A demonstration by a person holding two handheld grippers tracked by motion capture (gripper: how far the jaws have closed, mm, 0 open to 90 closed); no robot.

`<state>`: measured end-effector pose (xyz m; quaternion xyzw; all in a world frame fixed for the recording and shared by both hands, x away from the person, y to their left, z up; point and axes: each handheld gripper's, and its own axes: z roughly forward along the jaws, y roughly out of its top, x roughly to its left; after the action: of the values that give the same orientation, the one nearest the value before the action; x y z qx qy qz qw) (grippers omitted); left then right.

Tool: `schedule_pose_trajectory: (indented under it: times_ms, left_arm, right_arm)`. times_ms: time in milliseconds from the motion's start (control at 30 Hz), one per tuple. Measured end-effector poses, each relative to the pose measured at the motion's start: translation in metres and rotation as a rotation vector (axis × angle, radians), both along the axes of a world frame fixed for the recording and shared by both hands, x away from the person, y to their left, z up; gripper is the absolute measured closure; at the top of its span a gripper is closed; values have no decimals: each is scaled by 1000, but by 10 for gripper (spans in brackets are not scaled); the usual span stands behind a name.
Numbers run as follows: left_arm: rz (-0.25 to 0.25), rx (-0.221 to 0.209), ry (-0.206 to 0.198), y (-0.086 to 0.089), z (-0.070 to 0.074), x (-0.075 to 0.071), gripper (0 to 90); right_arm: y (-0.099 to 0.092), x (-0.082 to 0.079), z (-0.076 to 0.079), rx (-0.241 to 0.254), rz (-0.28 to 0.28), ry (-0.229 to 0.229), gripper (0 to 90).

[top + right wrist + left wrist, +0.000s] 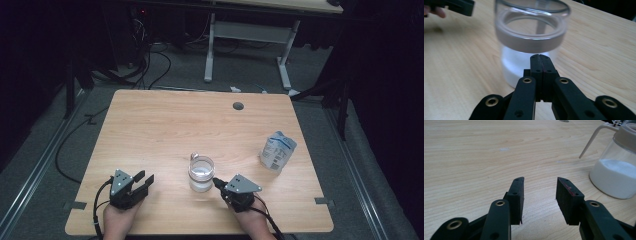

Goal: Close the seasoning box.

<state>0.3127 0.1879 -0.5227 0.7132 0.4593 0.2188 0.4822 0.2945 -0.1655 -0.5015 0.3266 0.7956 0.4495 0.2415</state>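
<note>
Clear glass jar [201, 173] standing upright near the middle of the bench [165, 125], holding white powder low down, with a thin spout arm at 12 o'clock. Likely hefty, rigid, slick-walled, breakable; best gripped around the body below the lid band. Right tool [218, 183] at 4 o'clock, tips pressed together, empty, nearly touching the wall. Left tool [142, 181] at 8 o'clock, part-way apart, empty. Pouch [277, 151] well apart at 2 o'clock.
</note>
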Motion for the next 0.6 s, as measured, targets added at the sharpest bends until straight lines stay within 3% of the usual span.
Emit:
schedule_pose_trajectory:
  times_ms: [33,233,600]
  left_arm:
    - [5,-1,0,1,0,0,588]
    - [16,2,2,4,-2,-1,589]
    - [33,0,1,9,-1,-4,592]
  right_arm:
    - [-4,6,0,11,-29,1,900]
    - [-4,20,0,16,-54,2,900]
    - [9,9,1,7,-2,-10,900]
